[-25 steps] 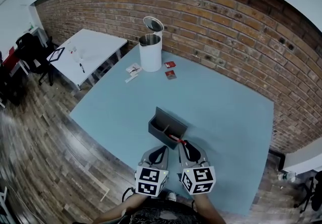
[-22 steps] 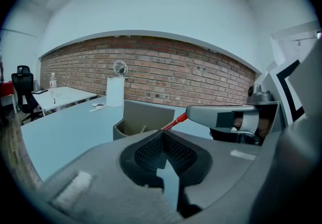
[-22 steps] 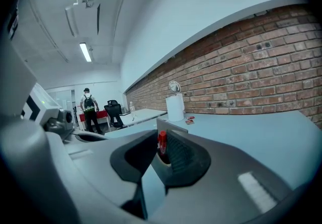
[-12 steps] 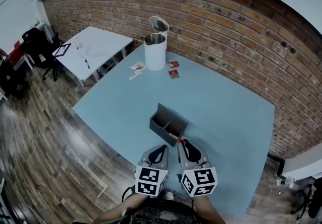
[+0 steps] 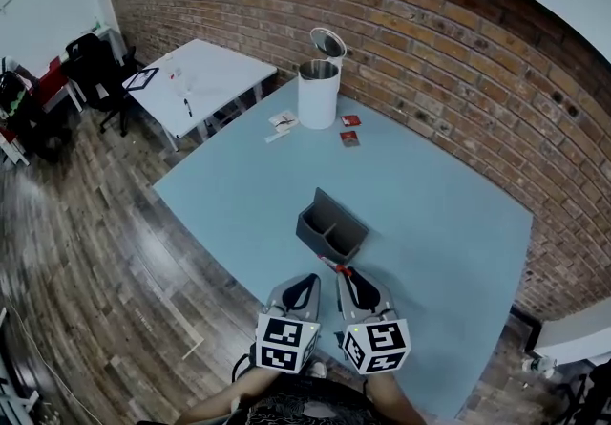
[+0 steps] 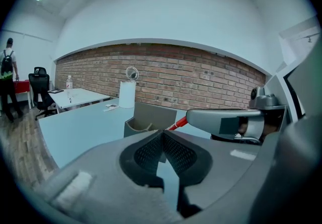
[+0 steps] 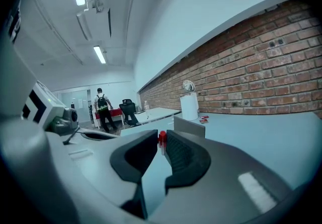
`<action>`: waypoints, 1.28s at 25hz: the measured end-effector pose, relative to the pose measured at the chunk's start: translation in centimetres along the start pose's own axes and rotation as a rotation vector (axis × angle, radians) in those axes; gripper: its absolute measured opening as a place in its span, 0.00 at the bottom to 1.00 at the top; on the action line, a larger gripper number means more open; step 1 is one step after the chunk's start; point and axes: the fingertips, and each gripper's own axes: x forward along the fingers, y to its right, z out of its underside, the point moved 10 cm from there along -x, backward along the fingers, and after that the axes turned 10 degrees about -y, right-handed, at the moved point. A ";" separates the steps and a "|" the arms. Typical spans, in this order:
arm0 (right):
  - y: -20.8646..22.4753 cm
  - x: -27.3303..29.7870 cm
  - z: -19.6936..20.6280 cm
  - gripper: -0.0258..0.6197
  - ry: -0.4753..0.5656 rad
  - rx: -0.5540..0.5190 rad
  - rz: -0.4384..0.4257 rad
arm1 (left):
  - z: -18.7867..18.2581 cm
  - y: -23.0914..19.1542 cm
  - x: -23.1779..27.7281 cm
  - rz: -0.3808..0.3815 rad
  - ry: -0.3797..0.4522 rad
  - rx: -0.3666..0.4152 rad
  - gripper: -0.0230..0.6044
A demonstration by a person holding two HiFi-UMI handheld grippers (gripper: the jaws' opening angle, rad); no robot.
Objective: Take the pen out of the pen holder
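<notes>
The right tongs pinch the near end of the red pen. Its long axis slants forward and left to the pen holder, just ahead on the tabletop. The left tongs are pressed together, empty, alongside. The pull-out likely runs back along that axis.

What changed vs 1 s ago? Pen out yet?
Right gripper, fingers shut on the red pen, drew back slightly toward the person. The pen holder now sits a bit farther from it, and the pen looks about clear. Head camera panned too. Left gripper stayed shut and empty; holder and kettle unmoved on the table.
</notes>
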 end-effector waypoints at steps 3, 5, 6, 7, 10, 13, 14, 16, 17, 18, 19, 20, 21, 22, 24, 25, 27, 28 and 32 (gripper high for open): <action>-0.5 0.1 0.4 0.13 -0.011 -0.009 -0.019 | 0.5 -0.1 -0.8 -0.024 0.001 -0.010 0.03; -1.0 0.2 0.5 0.13 -0.016 -0.015 -0.035 | 0.8 -0.3 -1.3 -0.041 0.002 -0.017 0.03; -1.2 0.3 0.7 0.13 -0.019 -0.020 -0.044 | 0.9 -0.4 -1.5 -0.052 0.003 -0.020 0.03; -1.4 0.4 0.8 0.13 -0.024 -0.024 -0.052 | 1.1 -0.5 -1.7 -0.063 0.004 -0.022 0.03; -1.9 0.6 1.3 0.13 -0.038 -0.035 -0.074 | 1.6 -0.6 -2.3 -0.084 0.006 -0.036 0.03; -2.4 0.6 1.6 0.13 -0.044 -0.045 -0.094 | 2.1 -0.8 -2.9 -0.105 0.007 -0.045 0.03; -2.6 0.6 1.6 0.13 -0.045 -0.049 -0.100 | 2.2 -0.9 -3.2 -0.111 0.009 -0.048 0.03; -3.0 0.6 1.7 0.13 -0.049 -0.057 -0.112 | 2.4 -0.9 -3.6 -0.117 0.013 -0.060 0.03; -3.1 0.6 1.8 0.13 -0.050 -0.060 -0.118 | 2.4 -0.9 -3.8 -0.121 0.013 -0.065 0.03; -3.3 0.6 1.8 0.13 -0.051 -0.062 -0.123 | 2.5 -0.9 -4.0 -0.125 0.013 -0.066 0.03; -3.4 0.6 1.9 0.13 -0.051 -0.064 -0.126 | 2.6 -1.0 -4.1 -0.132 0.014 -0.066 0.03; -3.6 0.6 2.0 0.13 -0.051 -0.066 -0.130 | 2.7 -1.1 -4.3 -0.138 0.016 -0.067 0.03; -3.7 0.6 2.1 0.13 -0.052 -0.068 -0.134 | 2.8 -1.1 -4.4 -0.142 0.018 -0.070 0.03; -3.8 0.6 2.3 0.13 -0.053 -0.071 -0.137 | 2.8 -1.1 -4.5 -0.145 0.019 -0.075 0.03; -3.9 0.5 2.5 0.13 -0.058 -0.074 -0.142 | 3.1 -1.0 -4.8 -0.148 0.018 -0.081 0.03; -4.0 0.4 2.7 0.13 -0.059 -0.076 -0.144 | 3.2 -0.9 -4.8 -0.149 0.018 -0.081 0.03; -4.0 0.2 2.8 0.13 -0.060 -0.079 -0.147 | 3.4 -0.8 -4.9 -0.150 0.017 -0.082 0.03; -4.0 0.1 2.8 0.13 -0.061 -0.080 -0.147 | 3.5 -0.7 -5.0 -0.151 0.017 -0.082 0.03; -4.0 -0.2 2.8 0.13 -0.062 -0.084 -0.148 | 3.6 -0.5 -5.1 -0.160 0.022 -0.075 0.03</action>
